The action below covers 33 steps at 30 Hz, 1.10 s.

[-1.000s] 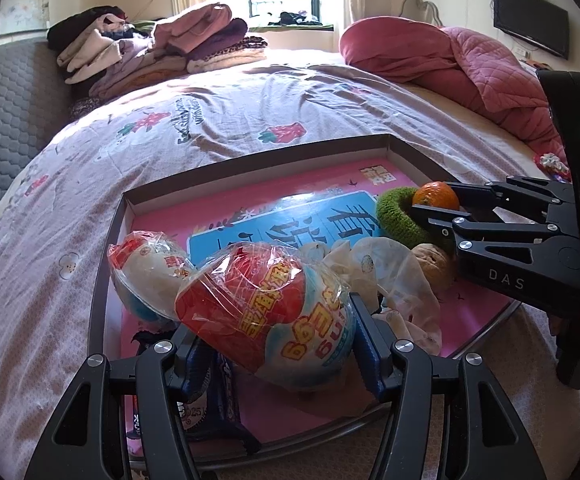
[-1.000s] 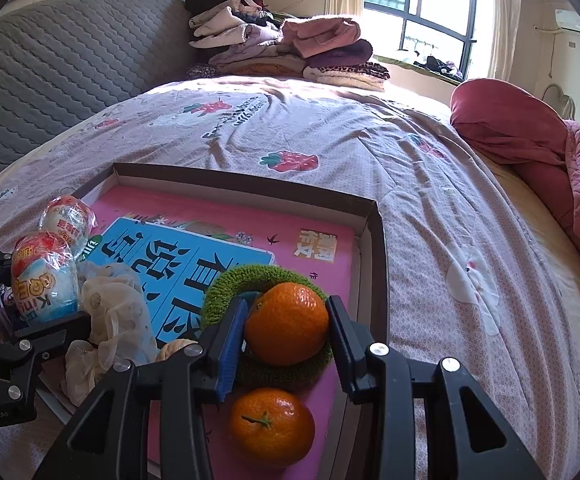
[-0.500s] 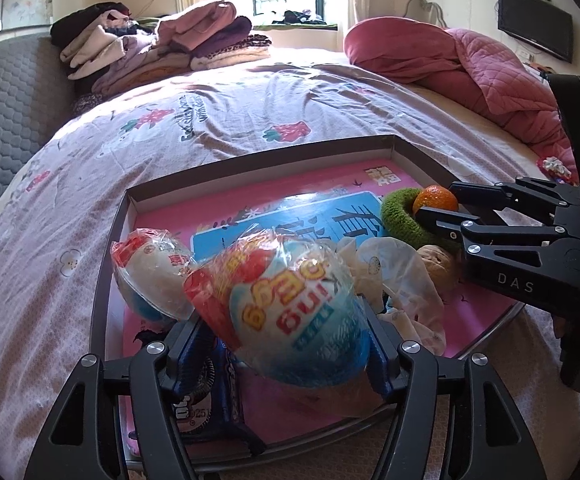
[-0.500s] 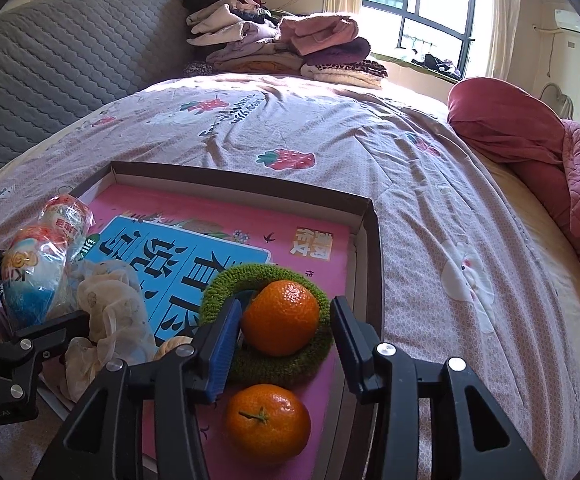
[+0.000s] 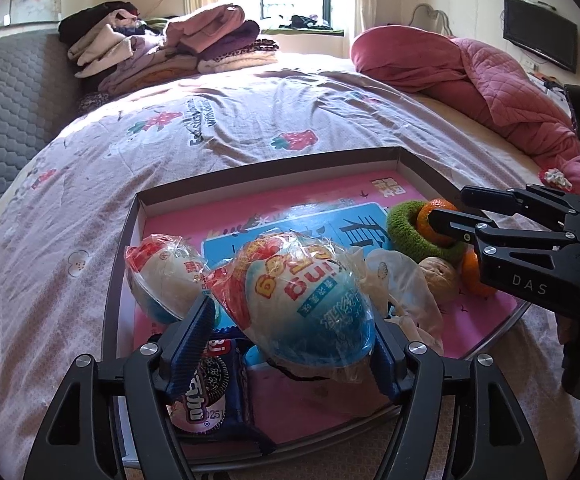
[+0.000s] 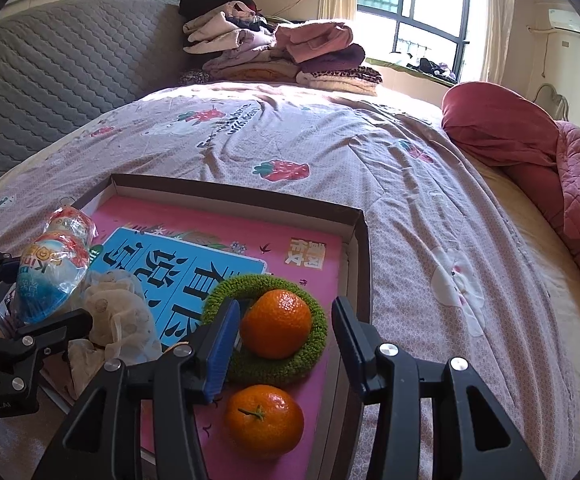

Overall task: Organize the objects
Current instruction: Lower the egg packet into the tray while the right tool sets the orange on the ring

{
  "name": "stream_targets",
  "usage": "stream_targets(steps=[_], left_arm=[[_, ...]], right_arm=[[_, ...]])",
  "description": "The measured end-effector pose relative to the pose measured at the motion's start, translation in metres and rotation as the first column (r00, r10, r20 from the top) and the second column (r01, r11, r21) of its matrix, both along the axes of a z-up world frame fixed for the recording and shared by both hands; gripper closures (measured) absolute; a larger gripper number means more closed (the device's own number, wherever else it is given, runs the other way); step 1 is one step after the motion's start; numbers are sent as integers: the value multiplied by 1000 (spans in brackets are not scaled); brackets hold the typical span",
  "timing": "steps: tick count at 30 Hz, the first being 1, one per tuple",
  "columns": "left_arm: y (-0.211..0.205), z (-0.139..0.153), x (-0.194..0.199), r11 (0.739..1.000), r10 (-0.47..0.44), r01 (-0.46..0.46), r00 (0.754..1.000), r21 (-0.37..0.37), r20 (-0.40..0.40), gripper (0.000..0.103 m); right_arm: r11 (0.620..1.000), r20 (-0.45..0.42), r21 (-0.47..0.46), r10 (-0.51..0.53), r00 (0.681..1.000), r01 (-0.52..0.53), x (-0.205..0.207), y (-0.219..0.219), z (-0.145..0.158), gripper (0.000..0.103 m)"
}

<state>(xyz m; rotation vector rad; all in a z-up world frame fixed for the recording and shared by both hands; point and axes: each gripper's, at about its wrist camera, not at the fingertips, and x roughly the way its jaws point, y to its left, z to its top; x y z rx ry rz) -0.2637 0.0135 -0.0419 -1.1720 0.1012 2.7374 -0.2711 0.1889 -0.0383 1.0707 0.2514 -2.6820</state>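
Left wrist view: left tool (image 5: 292, 322) pinches a wrapped egg (image 5: 304, 298), blue and white with red print, held just above the near part of the tray (image 5: 123, 248). The tray is a shallow cardboard box with dark walls and a pink printed floor, lying on the bed (image 5: 209, 128). In it: a second egg (image 5: 165, 280) at the left, just beside the held one; a cookie pack (image 5: 205, 392) under the left finger; a crumpled bag (image 5: 404, 284) to the right of the held egg; a walnut (image 5: 438, 278) beside the bag; a green ring (image 5: 414, 232) at the right side with an orange (image 5: 430, 212) inside it. Right tool (image 5: 470, 212) reaches in from the right, fingers on either side of that orange.

Right wrist view: right tool (image 6: 285, 328) is spread, its fingers flanking the orange (image 6: 275, 324) without gripping; the blue pad of the left finger is close to the fruit, the right finger apart from it. The orange sits inside the ring (image 6: 314, 344) in the tray's (image 6: 364, 264) right corner. A second orange (image 6: 263, 422) lies on the pink floor just nearer than the ring. The bag (image 6: 117, 320) is left of the ring. Far left, the left tool (image 6: 25, 308) holds the egg (image 6: 47, 280), the other egg (image 6: 69, 220) behind it. Folded clothes (image 6: 273, 56) are stacked at the far end of the bed (image 6: 330, 140).
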Motion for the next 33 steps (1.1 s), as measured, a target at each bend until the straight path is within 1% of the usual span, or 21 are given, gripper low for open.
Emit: stream_targets(steps=[5, 10, 26, 33], left_arm=[[0, 0, 2, 1000, 4, -4, 1000, 10, 9, 27], [0, 4, 5, 1000, 10, -10, 1000, 0, -6, 26], [-11, 12, 8, 998, 58, -58, 998, 7, -15, 25], [-13, 20, 10, 998, 69, -69, 997, 13, -41, 25]], right_arm=[[1000, -3, -9, 5, 1000, -5, 1, -1, 3, 55], [1000, -6, -16, 7, 1000, -7, 2, -2, 5, 55], [999, -30, -38, 17, 999, -18, 9, -3, 17, 55], [998, -52, -52, 17, 998, -19, 14, -2, 26, 54]])
